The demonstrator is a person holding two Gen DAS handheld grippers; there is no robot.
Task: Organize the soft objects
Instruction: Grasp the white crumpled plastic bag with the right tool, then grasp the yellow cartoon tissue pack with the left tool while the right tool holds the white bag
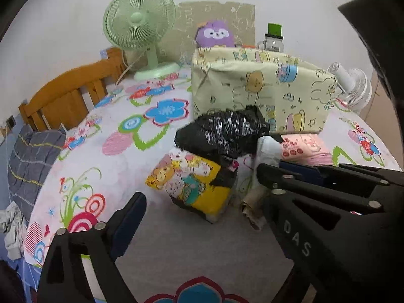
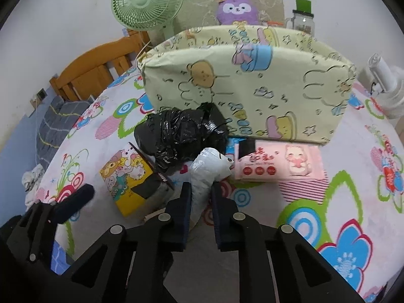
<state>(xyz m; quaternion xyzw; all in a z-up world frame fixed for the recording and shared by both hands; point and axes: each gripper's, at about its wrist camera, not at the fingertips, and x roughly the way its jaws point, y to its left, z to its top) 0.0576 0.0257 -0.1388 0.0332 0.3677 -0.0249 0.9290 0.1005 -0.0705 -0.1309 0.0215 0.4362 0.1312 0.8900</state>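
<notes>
My right gripper [image 2: 200, 192] is shut on a white crumpled plastic bag [image 2: 205, 169], also seen in the left wrist view [image 1: 267, 151]. A black plastic bag [image 2: 179, 136] lies just beyond it, against a cream cartoon-print fabric bin [image 2: 252, 88]. A yellow cartoon tissue pack [image 2: 128, 176] lies to the left and a pink wipes pack [image 2: 277, 164] to the right. My left gripper [image 1: 197, 202] is open and empty, close to the yellow pack [image 1: 192, 184]. The right gripper shows at the right of the left wrist view [image 1: 290, 176].
All sit on a table with a floral cloth [image 2: 341, 202]. A green fan [image 2: 147, 2], a purple plush [image 2: 237, 8] and a glass jar [image 2: 303, 20] stand behind the bin. A white fan [image 2: 386, 91] is at the right. A wooden bed frame [image 1: 68, 93] is at the left.
</notes>
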